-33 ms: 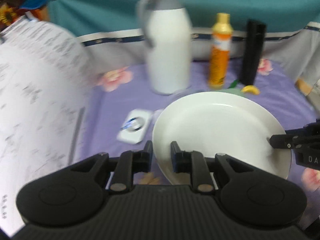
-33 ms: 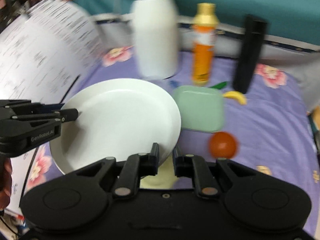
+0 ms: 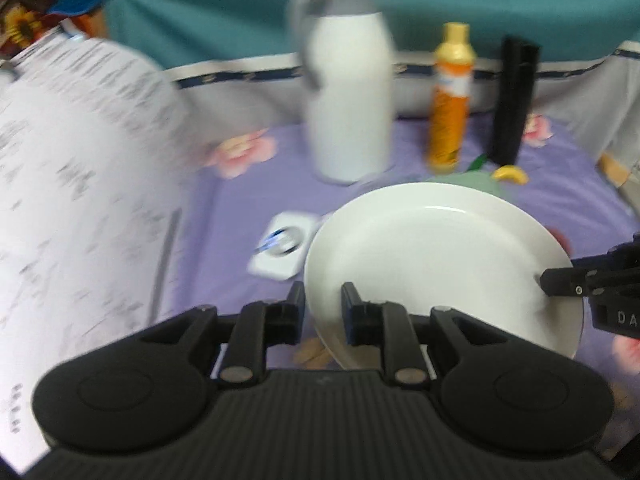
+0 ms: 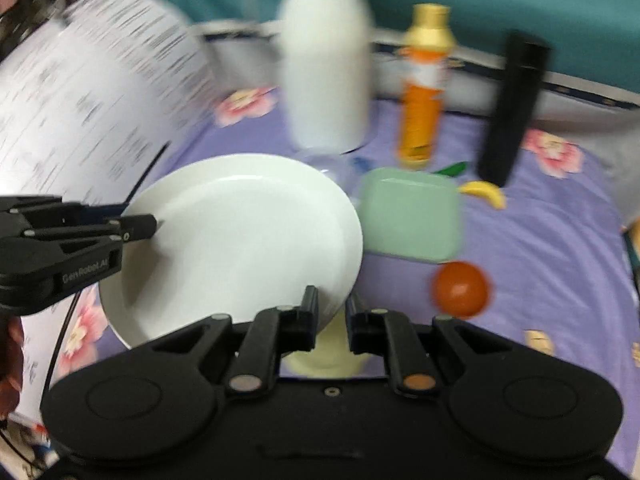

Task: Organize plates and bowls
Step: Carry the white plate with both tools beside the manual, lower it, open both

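Left gripper [image 3: 323,304] pinches the near-left rim of the white plate [image 3: 436,264]; the right gripper [image 3: 560,282] clamps its right edge. Far behind stand a white jug [image 3: 348,100], orange bottle [image 3: 450,100] and black flask [image 3: 512,100].

Left gripper [image 3: 323,304] reaching forward, jaws nearly closed, pinching near-left rim of white plate [image 3: 440,264]. Right gripper [image 4: 332,312] doing likewise, jaws clamping opposite rim edge. Both grippers sharing load, plate hanging tilted between them. Bit of person's hand [image 4: 10,364] showing behind left gripper, gripping its handle.
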Demonstrator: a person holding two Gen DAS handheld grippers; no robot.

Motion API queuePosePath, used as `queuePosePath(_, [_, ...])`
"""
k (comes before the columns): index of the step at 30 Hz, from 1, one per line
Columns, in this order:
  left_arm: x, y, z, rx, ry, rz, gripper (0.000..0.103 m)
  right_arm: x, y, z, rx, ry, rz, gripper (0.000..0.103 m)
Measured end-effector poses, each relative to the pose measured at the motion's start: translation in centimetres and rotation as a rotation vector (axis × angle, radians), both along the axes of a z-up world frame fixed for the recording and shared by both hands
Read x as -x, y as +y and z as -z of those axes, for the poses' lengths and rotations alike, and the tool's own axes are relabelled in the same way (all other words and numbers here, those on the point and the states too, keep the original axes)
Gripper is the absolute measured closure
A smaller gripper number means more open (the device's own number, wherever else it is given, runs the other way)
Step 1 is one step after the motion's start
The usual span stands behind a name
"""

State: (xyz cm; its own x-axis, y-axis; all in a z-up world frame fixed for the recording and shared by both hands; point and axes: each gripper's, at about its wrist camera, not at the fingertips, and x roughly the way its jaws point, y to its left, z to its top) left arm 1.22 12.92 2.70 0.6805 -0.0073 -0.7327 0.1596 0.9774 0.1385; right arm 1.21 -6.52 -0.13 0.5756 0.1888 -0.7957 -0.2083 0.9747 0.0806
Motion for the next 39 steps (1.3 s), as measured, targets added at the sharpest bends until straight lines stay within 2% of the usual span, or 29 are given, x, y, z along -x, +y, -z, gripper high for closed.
queuePosePath(6, [2.5,7.6,2.1,0.037,0.053,-0.106,0.085,0.6,7.9,2.2,0.027,0.066,-0.122,0.089])
queuePosePath(10, [4.1,11.0,3.9,0.045,0.089,-0.13,0.085,1.7,11.1,3.7,0.048,0.103,-0.184,0.089])
queuePosePath(17, [5.1,11.8,7.5,0.061,0.152,-0.119,0.085,3.2,13.8,6.6,0.096,0.171,-0.216,0.089])
queuePosePath(22, [5.4,11.4,9.9,0.084,0.209,-0.1,0.085,3.4,13.1,8.4,0.129,0.213,-0.216,0.088])
queuePosePath(26, [5.4,11.0,11.0,0.089,0.222,-0.079,0.084,3.6,12.5,9.1,0.139,0.235,-0.208,0.084])
queuePosePath(27, [5.4,11.0,11.0,0.09,0.217,-0.078,0.082,3.6,12.4,9.2,0.135,0.239,-0.207,0.082])
queuePosePath(28, [5.5,11.0,11.0,0.093,0.214,-0.077,0.078,3.5,12.2,9.2,0.128,0.241,-0.208,0.073])
queuePosePath(29, [5.4,11.0,11.0,0.091,0.213,-0.08,0.067,3.5,12.2,9.3,0.121,0.238,-0.209,0.059])
queuePosePath(30, [5.4,11.0,11.0,0.08,0.208,-0.087,0.058,3.7,12.1,9.2,0.119,0.232,-0.21,0.049])
queuePosePath(31, [5.5,11.0,11.0,0.064,0.197,-0.096,0.037,3.8,12.0,9.2,0.119,0.226,-0.21,0.028])
queuePosePath(32, [5.5,10.9,10.8,0.048,0.184,-0.106,0.02,3.7,11.9,9.2,0.119,0.218,-0.211,0.014])
queuePosePath(34, [5.7,10.9,10.5,0.019,0.154,-0.129,0.0,3.9,11.6,8.8,0.115,0.205,-0.211,0.004])
queuePosePath(35, [5.5,10.9,10.3,0.013,0.144,-0.138,0.0,3.6,11.4,9.0,0.115,0.205,-0.209,0.0])
queuePosePath(39, [4.9,10.9,9.6,0.032,0.151,-0.158,0.0,3.7,9.8,8.7,0.113,0.206,-0.191,0.0])
